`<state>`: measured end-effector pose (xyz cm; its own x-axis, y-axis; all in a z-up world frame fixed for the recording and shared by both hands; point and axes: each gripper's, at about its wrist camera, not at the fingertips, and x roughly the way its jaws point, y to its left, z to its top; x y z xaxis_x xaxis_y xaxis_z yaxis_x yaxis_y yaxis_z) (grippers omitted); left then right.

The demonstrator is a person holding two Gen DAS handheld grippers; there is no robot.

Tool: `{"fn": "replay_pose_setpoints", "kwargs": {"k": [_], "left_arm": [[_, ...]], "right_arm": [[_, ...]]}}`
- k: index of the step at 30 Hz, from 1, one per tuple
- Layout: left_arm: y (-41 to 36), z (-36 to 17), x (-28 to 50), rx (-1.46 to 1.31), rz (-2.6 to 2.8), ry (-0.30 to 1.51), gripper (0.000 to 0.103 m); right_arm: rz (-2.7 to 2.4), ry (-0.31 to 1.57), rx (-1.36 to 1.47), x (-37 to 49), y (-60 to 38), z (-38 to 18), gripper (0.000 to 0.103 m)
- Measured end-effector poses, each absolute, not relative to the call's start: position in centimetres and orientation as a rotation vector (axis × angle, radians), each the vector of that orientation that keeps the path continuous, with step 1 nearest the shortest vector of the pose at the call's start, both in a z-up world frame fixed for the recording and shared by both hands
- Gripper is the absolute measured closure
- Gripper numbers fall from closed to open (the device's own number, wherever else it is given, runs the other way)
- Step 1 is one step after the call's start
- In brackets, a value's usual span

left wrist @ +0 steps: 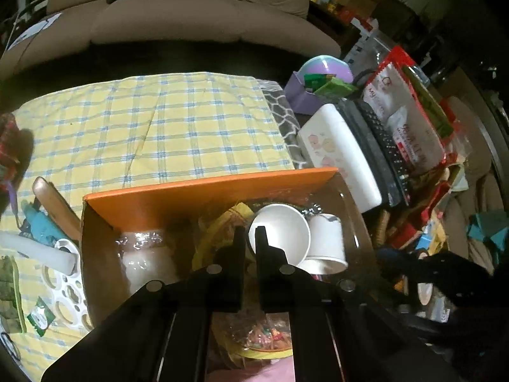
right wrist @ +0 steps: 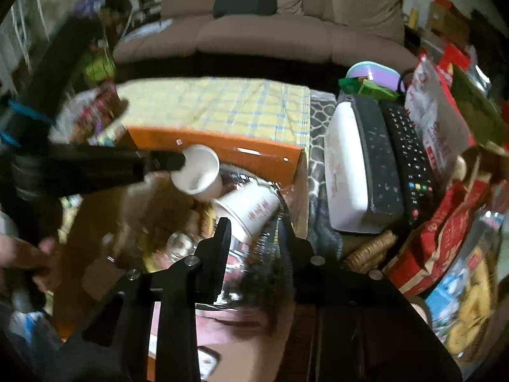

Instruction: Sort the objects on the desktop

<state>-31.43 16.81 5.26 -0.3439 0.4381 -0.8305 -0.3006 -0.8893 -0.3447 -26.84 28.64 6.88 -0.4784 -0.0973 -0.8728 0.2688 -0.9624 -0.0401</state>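
An orange cardboard box (left wrist: pixel 203 191) stands on the yellow checked cloth (left wrist: pixel 152 121) and holds bags and cups. My left gripper (left wrist: pixel 250 238) is shut on the rim of a white paper cup (left wrist: pixel 283 232), held over the box; the same cup (right wrist: pixel 200 168) and left gripper fingers (right wrist: pixel 165 159) show in the right wrist view. A second white paper cup (left wrist: pixel 327 242) with red print (right wrist: pixel 254 207) lies on its side beside it. My right gripper (right wrist: pixel 254 232) is shut on a clear plastic container (right wrist: pixel 251 273) over the box's near right corner.
A white tissue box (left wrist: pixel 340 152), a grey case and a black remote (right wrist: pixel 407 156) lie right of the box, with snack bags (right wrist: pixel 435 121) and a purple tub (left wrist: pixel 321 70) beyond. A white holed tray (left wrist: pixel 66 283), a white tube and a wooden handle lie left. A sofa stands behind.
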Motion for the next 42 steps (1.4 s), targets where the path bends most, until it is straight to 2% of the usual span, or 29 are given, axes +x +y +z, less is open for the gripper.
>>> {"fn": "replay_pose_setpoints", "kwargs": {"k": [2,3,4,5,6,9,10,11,15,21,27,31,33,35,36,37,40,42], "left_arm": [[17.0,5.1,-31.6,-1.467,2.238,-0.177,0.093],[17.1,5.0,-31.6,-1.471,2.244,-0.17,0.087],[17.2,4.9,-31.7,-1.475,2.25,-0.157,0.076],[17.4,4.7,-31.9,-1.485,2.257,-0.148,0.073],[17.5,4.5,-31.9,-1.493,2.26,-0.142,0.071],[17.9,4.0,-32.0,-1.493,2.239,-0.138,0.074],[18.1,3.9,-32.0,-1.487,2.234,-0.123,0.095],[18.3,3.9,-31.9,-1.483,2.235,-0.103,0.097],[17.6,5.0,-31.3,-1.401,2.263,-0.14,0.098],[18.3,6.4,-29.9,-1.351,2.228,-0.15,0.098],[20.5,5.6,-28.0,-1.408,2.141,-0.097,0.097],[22.0,5.6,-26.2,-1.398,2.088,-0.063,0.096],[21.4,6.4,-25.6,-1.39,2.108,-0.076,0.091],[19.8,7.1,-25.5,-1.386,2.149,-0.103,0.076],[19.0,7.5,-25.4,-1.381,2.17,-0.114,0.063],[17.9,7.9,-25.3,-1.376,2.192,-0.123,0.057],[15.3,8.2,-25.0,-1.4,2.203,-0.167,0.053],[14.0,8.4,-24.4,-1.406,2.208,-0.186,0.048]], "right_arm": [[-2.517,0.325,1.497,-27.1,27.9,6.2,0.075],[-2.531,0.381,1.501,-27.3,27.6,6.0,0.075],[-2.542,0.452,1.507,-27.5,27.2,5.7,0.075],[-2.548,0.495,1.513,-27.6,27.0,5.5,0.078],[-2.547,0.514,1.52,-27.7,26.9,5.2,0.087],[-2.54,0.469,1.531,-28.5,27.3,4.9,0.095],[-2.545,0.428,1.53,-28.8,27.6,5.1,0.096],[-2.548,0.391,1.528,-29.0,27.9,5.3,0.098],[-2.57,0.258,1.514,-30.1,29.0,6.2,0.099],[-2.599,0.308,1.504,-30.0,29.5,7.1,0.099],[-2.602,0.205,1.452,-28.5,30.6,8.8,0.098],[-2.596,0.245,1.428,-27.5,30.2,9.6,0.098],[-2.6,0.231,1.419,-27.1,30.3,10.1,0.098],[-2.604,0.199,1.414,-26.7,30.6,10.4,0.096],[-2.604,0.186,1.414,-26.4,30.7,10.5,0.094],[-2.598,0.168,1.416,-26.1,30.8,10.6,0.092],[-2.568,0.095,1.433,-25.3,31.0,10.5,0.085],[-2.563,0.064,1.433,-24.5,30.8,10.6,0.07]]}}
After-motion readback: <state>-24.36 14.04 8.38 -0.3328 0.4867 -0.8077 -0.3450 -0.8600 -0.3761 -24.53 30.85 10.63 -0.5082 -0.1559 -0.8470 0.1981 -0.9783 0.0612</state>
